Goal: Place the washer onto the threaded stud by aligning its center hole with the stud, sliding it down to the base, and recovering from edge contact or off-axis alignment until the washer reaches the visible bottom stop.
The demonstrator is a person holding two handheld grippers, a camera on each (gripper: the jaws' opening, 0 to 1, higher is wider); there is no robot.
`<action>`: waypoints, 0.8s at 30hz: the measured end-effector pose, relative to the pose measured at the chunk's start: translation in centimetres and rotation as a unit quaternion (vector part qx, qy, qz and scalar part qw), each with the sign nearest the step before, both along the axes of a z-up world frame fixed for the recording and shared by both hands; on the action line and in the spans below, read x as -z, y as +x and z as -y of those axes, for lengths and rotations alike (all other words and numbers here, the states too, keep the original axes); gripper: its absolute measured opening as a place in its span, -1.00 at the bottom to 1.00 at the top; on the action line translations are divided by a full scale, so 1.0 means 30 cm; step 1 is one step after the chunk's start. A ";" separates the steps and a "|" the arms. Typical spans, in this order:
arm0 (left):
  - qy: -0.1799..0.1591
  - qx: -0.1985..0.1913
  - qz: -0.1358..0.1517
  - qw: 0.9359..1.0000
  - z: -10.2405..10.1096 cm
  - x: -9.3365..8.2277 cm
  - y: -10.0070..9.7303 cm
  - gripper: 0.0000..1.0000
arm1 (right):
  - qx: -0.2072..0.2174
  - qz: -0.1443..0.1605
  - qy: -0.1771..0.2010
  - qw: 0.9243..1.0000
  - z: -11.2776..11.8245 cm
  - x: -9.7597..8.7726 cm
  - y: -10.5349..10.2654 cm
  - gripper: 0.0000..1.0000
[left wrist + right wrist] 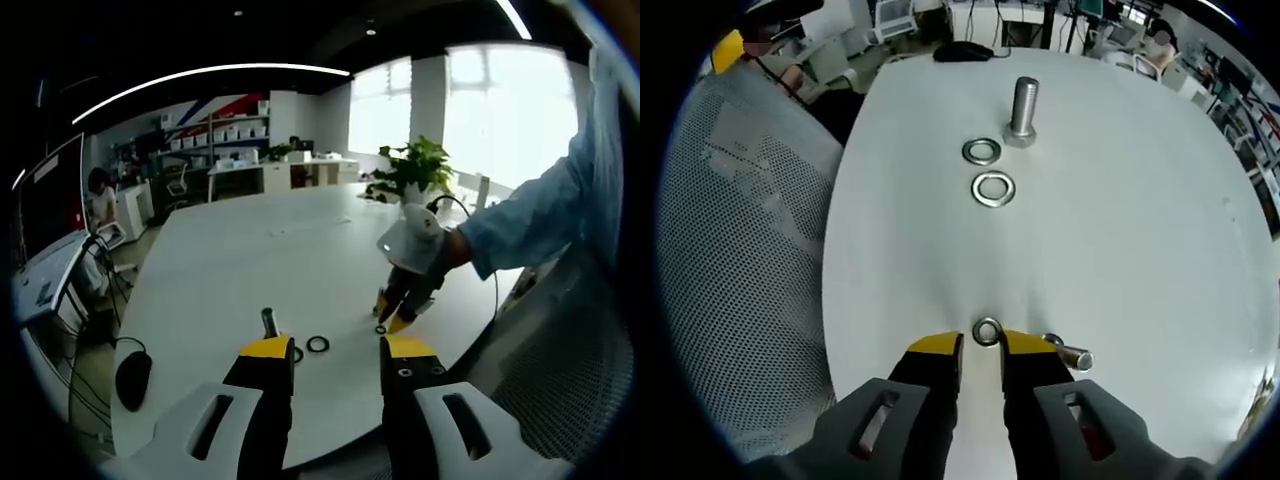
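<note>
White tabletop carries the upright stud well beyond the right gripper, whose jaws pinch a small washer by its rim, light, stiff, slippery steel, while the left gripper stands apart

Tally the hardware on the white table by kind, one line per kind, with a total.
Washers: 3 — two loose by the stud, one at the right tool's tips.
Upright stud: 1.
Lying bolt: 1 beside the right tool.
Total: 5.
</note>
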State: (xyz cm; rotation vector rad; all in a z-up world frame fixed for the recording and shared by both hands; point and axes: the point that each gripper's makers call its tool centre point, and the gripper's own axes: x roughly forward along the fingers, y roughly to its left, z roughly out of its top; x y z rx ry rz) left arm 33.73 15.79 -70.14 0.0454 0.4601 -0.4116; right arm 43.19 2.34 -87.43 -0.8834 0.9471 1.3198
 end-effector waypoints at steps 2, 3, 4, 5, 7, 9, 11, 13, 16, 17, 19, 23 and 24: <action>-0.001 -0.001 -0.002 1.000 -0.003 0.002 0.000 -0.36 | -0.002 0.000 -0.002 1.000 0.001 0.006 0.001 -0.64; -0.002 -0.002 -0.003 1.000 -0.003 0.003 0.001 -0.36 | -0.004 0.000 -0.003 1.000 0.002 0.009 0.001 -0.63; -0.002 -0.002 -0.003 1.000 -0.003 0.003 0.001 -0.36 | -0.008 0.003 -0.003 1.000 0.002 0.009 0.001 -0.63; -0.001 -0.002 -0.004 1.000 -0.004 0.004 0.001 -0.36 | -0.006 0.005 -0.002 1.000 0.000 0.008 0.002 -0.62; -0.003 -0.003 -0.005 1.000 -0.004 0.005 0.002 -0.36 | -0.008 0.005 -0.002 1.000 -0.002 0.009 0.001 -0.61; -0.001 0.000 -0.008 1.000 -0.002 0.010 0.001 -0.37 | -0.007 0.005 0.002 1.000 -0.005 0.009 0.000 -0.60; -0.001 -0.001 -0.008 1.000 -0.002 0.009 0.001 -0.36 | -0.004 0.008 0.005 1.000 -0.008 0.009 0.003 -0.63; -0.003 -0.005 -0.005 1.000 -0.006 0.005 0.003 -0.36 | 0.000 0.010 0.010 1.000 -0.011 0.009 0.004 -0.69; -0.001 -0.005 -0.007 1.000 -0.007 0.008 0.002 -0.36 | 0.002 0.013 0.013 1.000 -0.015 0.007 0.006 -0.70; -0.002 -0.005 -0.007 1.000 -0.006 0.008 0.002 -0.36 | 0.002 0.014 0.013 1.000 -0.015 0.007 0.007 -0.70; -0.002 -0.004 -0.008 1.000 -0.005 0.009 0.002 -0.36 | 0.001 0.014 0.013 1.000 -0.015 0.008 0.008 -0.70; -0.001 -0.003 -0.010 1.000 -0.004 0.011 0.002 -0.36 | 0.000 0.013 0.014 1.000 -0.015 0.002 0.006 -0.71; -0.001 -0.003 -0.010 1.000 -0.004 0.012 0.002 -0.36 | 0.000 0.013 0.014 1.000 -0.016 0.000 0.005 -0.71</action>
